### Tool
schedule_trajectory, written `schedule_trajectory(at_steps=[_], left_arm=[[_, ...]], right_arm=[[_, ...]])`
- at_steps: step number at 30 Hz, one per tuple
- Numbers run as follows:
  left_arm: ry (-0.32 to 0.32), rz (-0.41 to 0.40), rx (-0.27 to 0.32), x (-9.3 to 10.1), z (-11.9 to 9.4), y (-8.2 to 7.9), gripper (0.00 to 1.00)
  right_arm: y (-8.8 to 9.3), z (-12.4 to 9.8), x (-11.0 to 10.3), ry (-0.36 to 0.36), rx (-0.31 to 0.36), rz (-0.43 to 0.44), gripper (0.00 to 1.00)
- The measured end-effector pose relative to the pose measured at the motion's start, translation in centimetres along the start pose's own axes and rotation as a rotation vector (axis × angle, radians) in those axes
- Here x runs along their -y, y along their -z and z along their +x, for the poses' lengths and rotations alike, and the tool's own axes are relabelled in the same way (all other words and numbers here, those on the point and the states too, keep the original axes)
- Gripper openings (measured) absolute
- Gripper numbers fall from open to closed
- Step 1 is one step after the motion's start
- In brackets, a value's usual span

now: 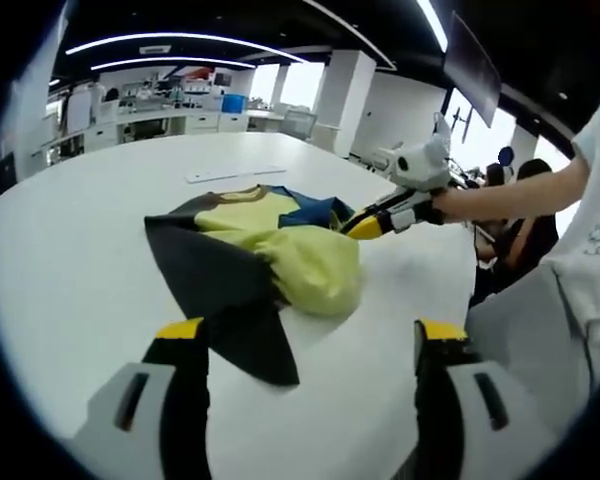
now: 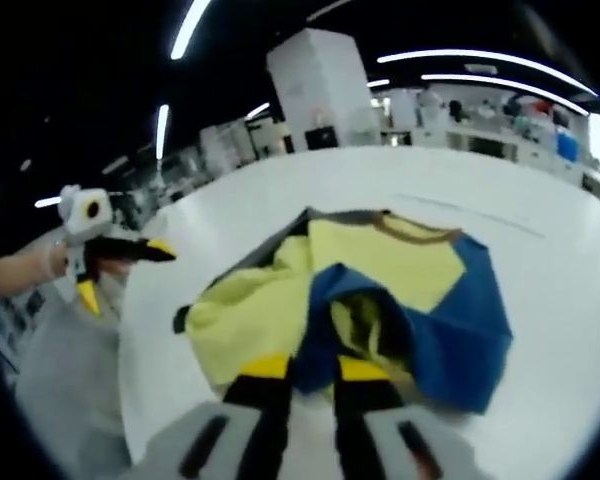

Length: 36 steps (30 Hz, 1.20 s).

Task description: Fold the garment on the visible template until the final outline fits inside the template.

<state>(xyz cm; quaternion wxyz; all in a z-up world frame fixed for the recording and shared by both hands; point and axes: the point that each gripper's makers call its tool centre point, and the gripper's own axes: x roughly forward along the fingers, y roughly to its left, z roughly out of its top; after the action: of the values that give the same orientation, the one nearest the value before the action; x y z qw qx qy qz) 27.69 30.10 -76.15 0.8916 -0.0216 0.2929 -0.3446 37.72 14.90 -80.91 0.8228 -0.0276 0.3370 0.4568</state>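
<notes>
A bright open office or lab with strip lights and white benches at twelve o'clock surrounds a large white table (image 1: 90, 250) that carries the work. No template outline can be made out on its surface in either view.

The garment (image 1: 265, 250), a yellow, dark grey and blue top, lies bunched near the middle of the table. In the left gripper view its grey part spreads toward seven o'clock, the yellow bulges at the centre, and the blue lies toward one o'clock. In the right gripper view the blue sleeve hangs toward four o'clock.

The right gripper (image 2: 308, 372) has its yellow-tipped jaws close together, pinching a blue and yellow fold. From the left gripper view it reaches in at two o'clock, held by a person's hand.

The left gripper (image 1: 305, 335) hovers with jaws wide apart, holding nothing, just short of the grey edge. In the right gripper view it hangs at nine o'clock, off the table edge.

Risks, as a judgement: the pinch may catch several layers, so pulling would drag the whole heap. With one side unheld, the cloth could slide toward the table edge or fold crookedly.
</notes>
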Motion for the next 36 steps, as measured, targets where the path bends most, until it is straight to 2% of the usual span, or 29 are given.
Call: schedule_trajectory(at_steps=[5, 8, 16, 36], left_arm=[[-0.005, -0.003, -0.001, -0.2, -0.2, 0.1, 0.82], [-0.006, -0.005, -0.001, -0.3, -0.3, 0.2, 0.82], [-0.007, -0.005, -0.001, -0.4, -0.3, 0.3, 0.82], [0.006, 0.000, 0.004, 0.2, 0.1, 0.0, 0.81]], right_arm=[[0.3, 0.7, -0.5, -0.021, -0.008, 0.023, 0.07], [0.5, 1.0, -0.8, -0.030, -0.014, 0.036, 0.01], [0.3, 1.2, -0.3, -0.028, -0.005, 0.058, 0.00], [-2.1, -1.8, -0.1, -0.023, 0.081, 0.104, 0.00]])
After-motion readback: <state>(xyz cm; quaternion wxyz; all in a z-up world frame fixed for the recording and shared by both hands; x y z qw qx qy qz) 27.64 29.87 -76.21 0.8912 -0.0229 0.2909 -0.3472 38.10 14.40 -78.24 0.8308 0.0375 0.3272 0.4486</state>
